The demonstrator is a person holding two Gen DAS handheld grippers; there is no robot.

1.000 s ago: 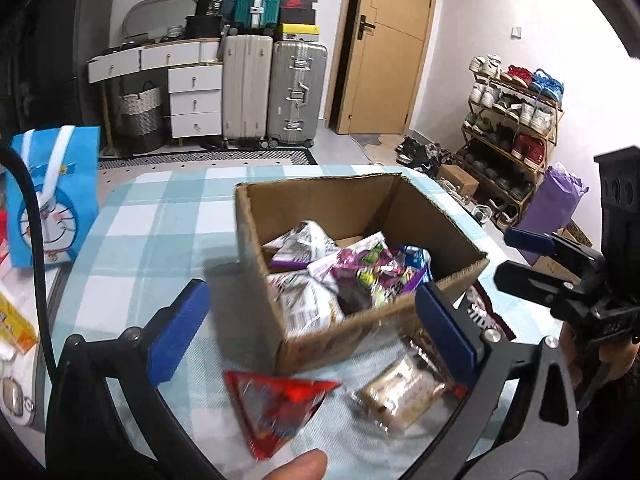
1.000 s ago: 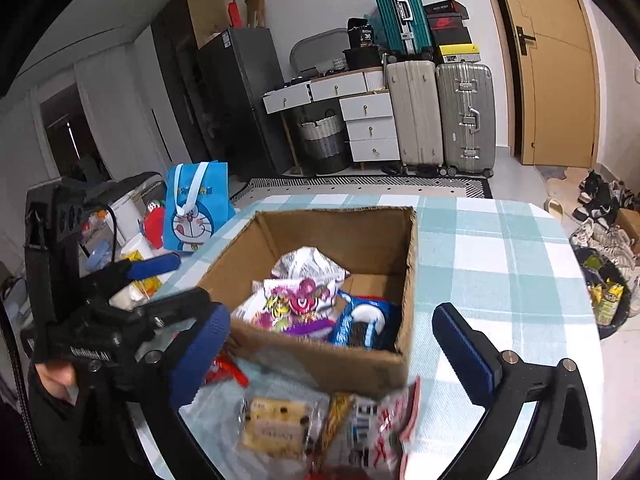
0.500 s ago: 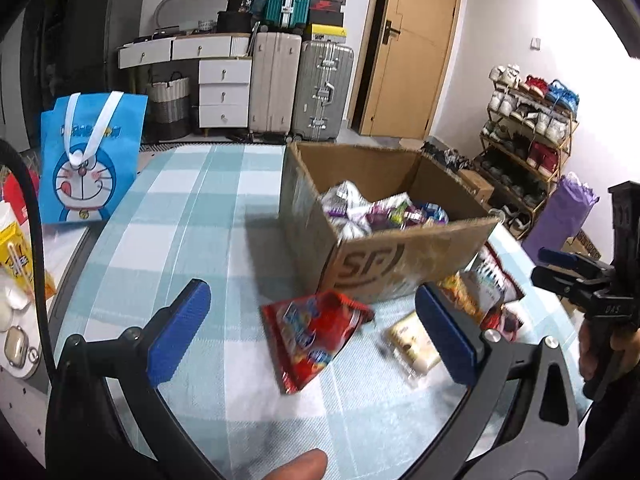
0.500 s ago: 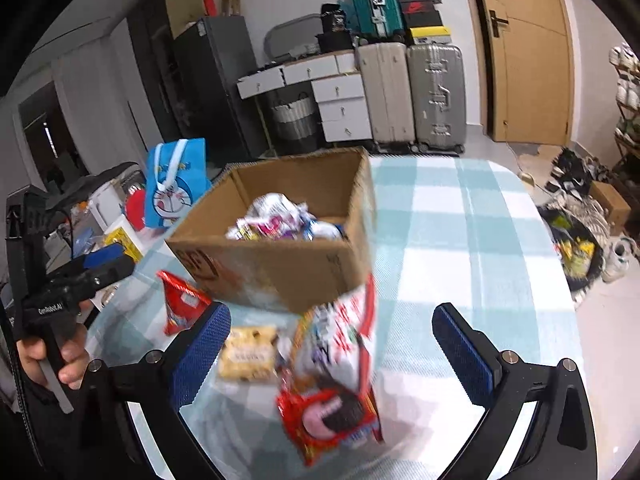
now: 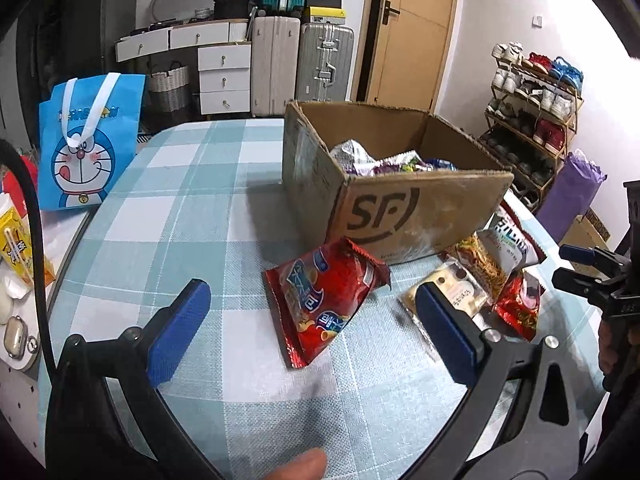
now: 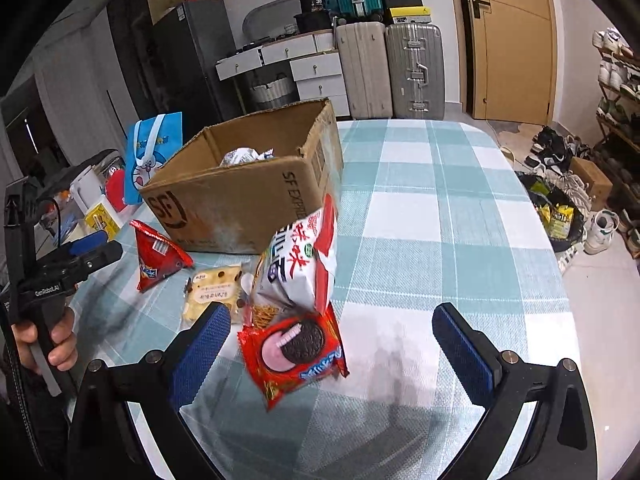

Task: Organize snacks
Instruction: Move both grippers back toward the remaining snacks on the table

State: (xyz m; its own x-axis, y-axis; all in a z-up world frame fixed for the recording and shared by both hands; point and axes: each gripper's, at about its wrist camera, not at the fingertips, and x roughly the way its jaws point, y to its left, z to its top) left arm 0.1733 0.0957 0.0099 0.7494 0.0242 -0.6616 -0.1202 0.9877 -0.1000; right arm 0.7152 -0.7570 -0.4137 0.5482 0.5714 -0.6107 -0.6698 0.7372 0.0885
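Four loose snack packets lie on the checked tablecloth in front of the cardboard box, which is open-topped, stamped SF on its near wall, and already holds several crinkled wrappers.

Seen along my left gripper, the red crisp bag is glossy and puffed, with blue and white lettering, and it lies flat with one corner touching the foot of the box. It sits at about twelve o'clock, between my two blue pads and just beyond their tips, touching neither. The pale biscuit pack lies at two o'clock, partly behind my right-hand pad. My left jaws are spread wide and hold nothing.

Seen along my right gripper, the red cookie packet shows a dark sandwich biscuit with pink filling and lies at roughly eleven o'clock, between the pads and closer to the left one. Directly past it, at twelve o'clock, the white and red bag stands propped up against the box corner, overlapping a packet of thin sticks. The biscuit pack and crisp bag lie further round at ten o'clock. My right jaws are also wide apart and empty.

A blue cartoon tote stands at the table's ten o'clock edge in the left view.
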